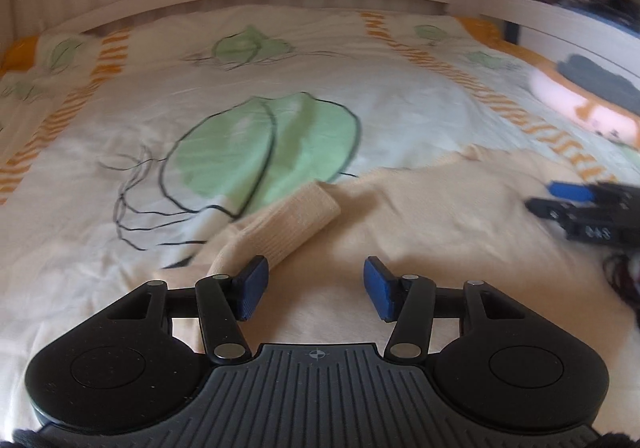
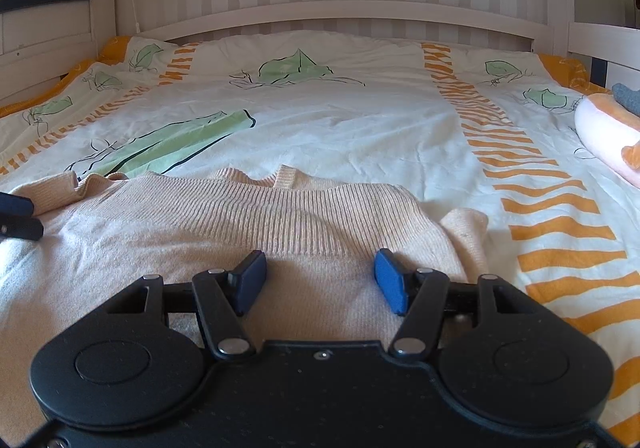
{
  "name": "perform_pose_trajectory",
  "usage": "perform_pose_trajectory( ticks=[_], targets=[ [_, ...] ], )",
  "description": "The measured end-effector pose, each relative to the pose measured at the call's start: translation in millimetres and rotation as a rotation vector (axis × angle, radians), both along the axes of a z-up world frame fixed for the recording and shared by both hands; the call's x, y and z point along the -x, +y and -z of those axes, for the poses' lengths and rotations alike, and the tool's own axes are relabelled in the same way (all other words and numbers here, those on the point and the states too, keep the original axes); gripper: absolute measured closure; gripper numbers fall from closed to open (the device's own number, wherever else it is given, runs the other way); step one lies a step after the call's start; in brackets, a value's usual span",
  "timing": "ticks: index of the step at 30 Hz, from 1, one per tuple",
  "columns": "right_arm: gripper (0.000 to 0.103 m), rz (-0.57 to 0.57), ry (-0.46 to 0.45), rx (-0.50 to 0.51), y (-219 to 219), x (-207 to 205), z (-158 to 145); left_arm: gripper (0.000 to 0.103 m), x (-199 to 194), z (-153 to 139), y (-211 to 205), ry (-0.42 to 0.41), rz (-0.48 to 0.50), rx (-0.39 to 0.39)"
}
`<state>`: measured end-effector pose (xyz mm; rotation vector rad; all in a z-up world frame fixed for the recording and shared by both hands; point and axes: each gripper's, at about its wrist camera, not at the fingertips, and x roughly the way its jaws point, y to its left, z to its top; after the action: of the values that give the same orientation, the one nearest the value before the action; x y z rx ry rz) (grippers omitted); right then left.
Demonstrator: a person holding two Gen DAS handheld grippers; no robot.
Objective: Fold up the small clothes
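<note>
A cream knit sweater [image 2: 240,215] lies flat on the bed, its ribbed collar [image 2: 286,175] toward the headboard. One sleeve is folded in, and its ribbed cuff [image 1: 298,215] rests just ahead of my left gripper [image 1: 316,276]. That gripper is open low over the sweater [image 1: 420,207], with its left pad beside the sleeve and nothing pinched. My right gripper [image 2: 320,272] stands open over the sweater's body, with only flat knit between its blue pads. Each gripper shows at the edge of the other's view: the right gripper [image 1: 580,207] and the left gripper [image 2: 18,217].
The bed cover [image 2: 360,119] is white with green leaf prints and orange stripes. A pink and orange plush [image 2: 608,139] with a grey item on it lies at the right edge. A white headboard rail [image 2: 320,13] closes the far side. Shelves stand at the left.
</note>
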<state>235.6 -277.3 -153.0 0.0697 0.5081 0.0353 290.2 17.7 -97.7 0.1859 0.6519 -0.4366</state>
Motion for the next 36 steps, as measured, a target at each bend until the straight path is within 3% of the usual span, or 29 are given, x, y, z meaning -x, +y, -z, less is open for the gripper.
perform_pose_trajectory(
  ticks=[8,10,12,16,21,27,31,36],
  targets=[
    [0.040,0.000,0.000,-0.003,0,0,0,0.047,-50,13,26,0.194,-0.158,0.118],
    [0.040,0.000,0.000,-0.002,0,0,0,0.047,-48,9,24,0.190,-0.183,0.106],
    [0.040,-0.001,0.001,-0.004,0,0,0,0.045,-37,-1,12,0.143,-0.194,0.031],
    [0.039,-0.003,0.002,-0.014,-2,0,-1,0.039,2,-16,-14,0.077,-0.128,-0.021],
    [0.039,-0.013,0.007,-0.051,-6,0,-3,0.033,23,5,-28,0.173,-0.076,0.043],
    [0.038,-0.022,0.049,-0.101,-22,-6,-16,0.022,13,13,-23,0.213,-0.116,0.103],
    [0.033,0.051,0.070,0.007,-41,-6,-40,0.012,7,13,-20,0.262,-0.169,0.196],
    [0.021,0.009,0.149,-0.239,-82,6,-62,0.006,8,13,-35,0.264,-0.173,0.129]
  ],
)
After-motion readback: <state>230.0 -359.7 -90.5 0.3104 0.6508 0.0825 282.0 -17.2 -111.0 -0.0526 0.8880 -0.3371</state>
